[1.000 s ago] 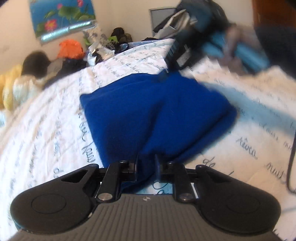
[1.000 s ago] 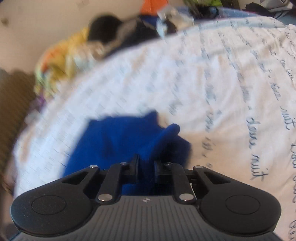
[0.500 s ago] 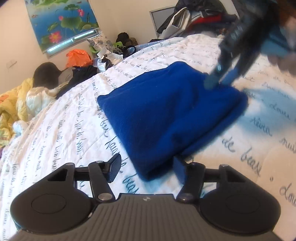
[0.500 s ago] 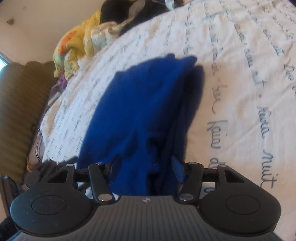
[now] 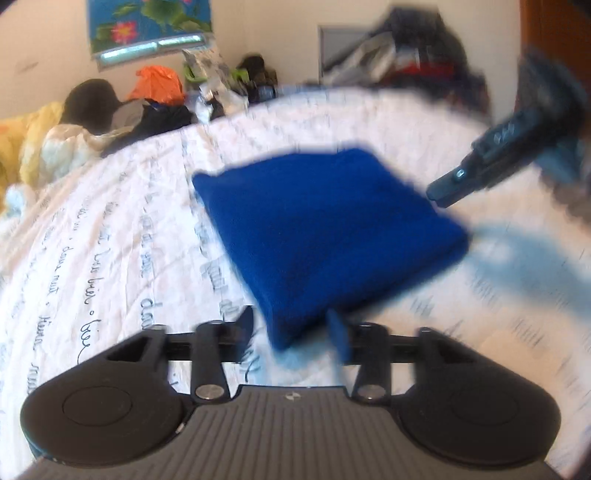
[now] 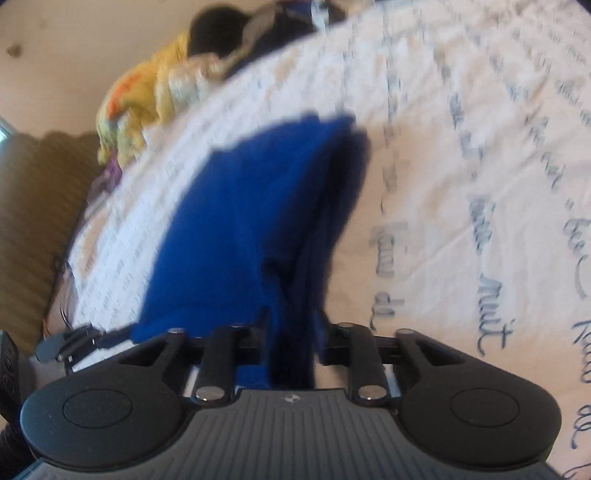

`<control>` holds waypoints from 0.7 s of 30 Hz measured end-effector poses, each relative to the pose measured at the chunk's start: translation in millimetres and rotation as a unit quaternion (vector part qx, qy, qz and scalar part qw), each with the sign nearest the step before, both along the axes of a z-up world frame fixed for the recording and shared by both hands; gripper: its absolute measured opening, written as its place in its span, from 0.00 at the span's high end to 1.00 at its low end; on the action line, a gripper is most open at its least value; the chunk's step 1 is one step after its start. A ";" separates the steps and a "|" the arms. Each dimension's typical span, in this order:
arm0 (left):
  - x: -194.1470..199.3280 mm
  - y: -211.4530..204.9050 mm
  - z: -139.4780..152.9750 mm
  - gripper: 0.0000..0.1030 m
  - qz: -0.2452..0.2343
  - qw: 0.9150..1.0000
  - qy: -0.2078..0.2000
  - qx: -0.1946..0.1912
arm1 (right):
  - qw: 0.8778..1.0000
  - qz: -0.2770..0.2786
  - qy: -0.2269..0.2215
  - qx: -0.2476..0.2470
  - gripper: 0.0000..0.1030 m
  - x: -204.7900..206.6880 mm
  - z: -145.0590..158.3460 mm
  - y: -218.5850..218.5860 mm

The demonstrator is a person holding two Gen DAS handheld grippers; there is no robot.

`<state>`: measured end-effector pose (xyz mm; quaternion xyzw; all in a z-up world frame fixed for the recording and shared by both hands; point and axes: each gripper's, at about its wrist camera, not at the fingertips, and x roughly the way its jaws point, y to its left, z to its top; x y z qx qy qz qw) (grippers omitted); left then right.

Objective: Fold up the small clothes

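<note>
Script-print bedsheet [image 5: 110, 229] bears folded blue cloth [image 5: 325, 221]; clothes pile [image 5: 155, 103] behind; both fingers apart, holding nothing.

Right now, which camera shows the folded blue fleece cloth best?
The left wrist view: the folded blue fleece cloth lies whole there, all edges visible. The right wrist view shows only a blurred, close part, cut off by the tool.

I am working in a bedroom at home. Under my tools lies a bed [image 5: 110, 229] covered with a white sheet printed in handwritten script. Along its far side sit heaps of clothes [image 5: 155, 107] and a yellow quilt [image 6: 147, 96]. A lotus-flower poster [image 5: 147, 26] hangs on the plain cream wall [image 5: 258, 33].
</note>
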<state>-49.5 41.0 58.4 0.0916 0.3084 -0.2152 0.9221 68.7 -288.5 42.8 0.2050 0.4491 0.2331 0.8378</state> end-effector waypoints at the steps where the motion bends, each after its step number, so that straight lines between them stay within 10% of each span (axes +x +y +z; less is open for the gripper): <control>1: 1.8 1.6 7.6 0.45 0.002 1.000 -0.007 -0.024 | 0.999 -0.011 -0.030 -0.002 0.66 -2.5 10.2 -1.1; 7: 47.3 -57.9 -4.9 0.41 -0.029 1.000 0.000 -0.002 | 0.995 0.036 -0.079 -0.039 0.51 64.5 33.3 59.3; 11: 58.4 -57.1 -38.9 0.36 -0.012 1.000 0.015 -0.012 | 0.976 0.015 -0.086 -0.202 0.31 116.6 -11.8 93.4; 18: 44.3 -32.0 -18.5 0.37 0.015 0.998 0.026 -0.049 | 0.982 -0.004 -0.072 -0.175 0.28 114.1 0.2 76.1; 21: 47.9 3.2 -10.9 0.27 0.066 0.992 0.058 -0.095 | 0.991 -0.012 -0.107 -0.076 0.23 65.9 21.6 54.6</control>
